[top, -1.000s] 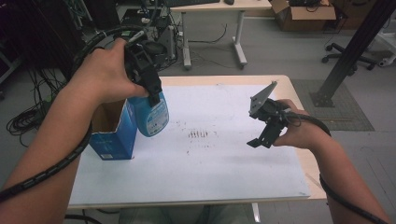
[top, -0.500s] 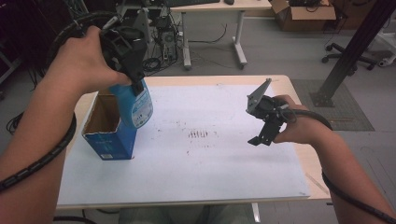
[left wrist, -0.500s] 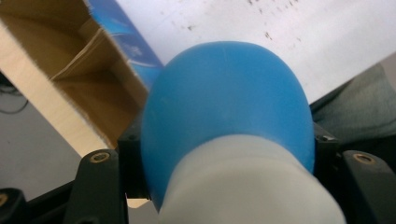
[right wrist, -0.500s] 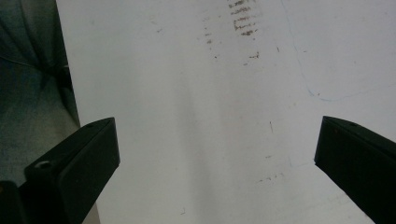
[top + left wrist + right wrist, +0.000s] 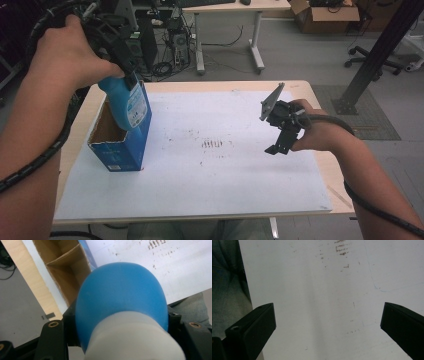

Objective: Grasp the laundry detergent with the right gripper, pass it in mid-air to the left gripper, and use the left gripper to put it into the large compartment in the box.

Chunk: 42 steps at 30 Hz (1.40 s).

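Bottle (image 5: 127, 102) clenched neck-up between left gripper (image 5: 131, 75) jaws, long axis tilted, open carton (image 5: 117, 142) directly below; right gripper (image 5: 281, 146) jaws released, well apart.

On my table (image 5: 310, 200) a sheet (image 5: 225, 185) covers most of the top. The open box (image 5: 120, 145) stands on the sheet's left part, near the left edge. My left gripper (image 5: 127, 75) is above the box's far end, and the bottle (image 5: 127, 107) hangs from it with its lower end inside the box opening. My right gripper (image 5: 280, 147) is over the sheet's right part, well apart from the box. Between them lies a patch of marks (image 5: 215, 145).
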Motion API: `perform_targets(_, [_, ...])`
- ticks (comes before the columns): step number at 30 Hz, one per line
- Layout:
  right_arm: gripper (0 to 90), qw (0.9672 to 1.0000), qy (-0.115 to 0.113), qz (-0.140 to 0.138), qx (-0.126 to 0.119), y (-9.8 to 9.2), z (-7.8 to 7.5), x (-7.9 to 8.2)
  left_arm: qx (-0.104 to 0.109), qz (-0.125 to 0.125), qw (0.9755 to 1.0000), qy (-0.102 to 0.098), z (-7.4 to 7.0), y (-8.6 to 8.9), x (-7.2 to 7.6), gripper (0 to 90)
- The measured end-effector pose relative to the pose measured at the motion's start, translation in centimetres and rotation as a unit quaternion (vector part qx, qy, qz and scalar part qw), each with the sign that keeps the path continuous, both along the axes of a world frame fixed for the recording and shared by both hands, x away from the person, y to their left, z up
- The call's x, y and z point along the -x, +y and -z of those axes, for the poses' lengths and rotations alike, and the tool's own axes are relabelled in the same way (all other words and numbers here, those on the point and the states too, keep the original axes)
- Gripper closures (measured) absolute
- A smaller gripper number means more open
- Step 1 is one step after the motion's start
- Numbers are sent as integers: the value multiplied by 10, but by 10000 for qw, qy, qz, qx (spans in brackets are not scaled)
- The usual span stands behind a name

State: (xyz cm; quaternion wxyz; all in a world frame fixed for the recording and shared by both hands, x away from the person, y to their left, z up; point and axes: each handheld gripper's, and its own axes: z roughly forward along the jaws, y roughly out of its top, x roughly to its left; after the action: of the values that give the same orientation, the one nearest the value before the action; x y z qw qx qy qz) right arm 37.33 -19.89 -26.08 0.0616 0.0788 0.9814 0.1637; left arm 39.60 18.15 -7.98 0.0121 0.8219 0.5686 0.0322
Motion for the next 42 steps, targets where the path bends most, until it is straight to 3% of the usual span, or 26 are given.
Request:
perform_targets(6, [0, 10000, 53, 11, 38, 0, 1, -3, 36, -316, 9995, 63, 0, 9, -3, 375])
perform_targets(12, [0, 9999, 94, 28, 115, 2, 4, -4, 111, -523, 9986, 0, -4, 19, -6, 375])
perform_targets(16, [0, 9999, 101, 46, 120, 3, 5, -4, 192, -748, 9969, -121, -8, 29, -8, 375])
perform_targets(24, [0, 9997, 139, 41, 181, 3, 7, -5, 234, -1056, 9940, -158, -10, 50, -14, 375])
perform_targets(32, [0, 9997, 134, 19, 198, 6, 6, -4, 253, -1219, 9922, -87, -2, 68, -20, 375])
perform_targets(42, [0, 9996, 172, 17, 215, 8, 10, -4, 271, -1257, 9917, -49, 15, 76, -25, 375])
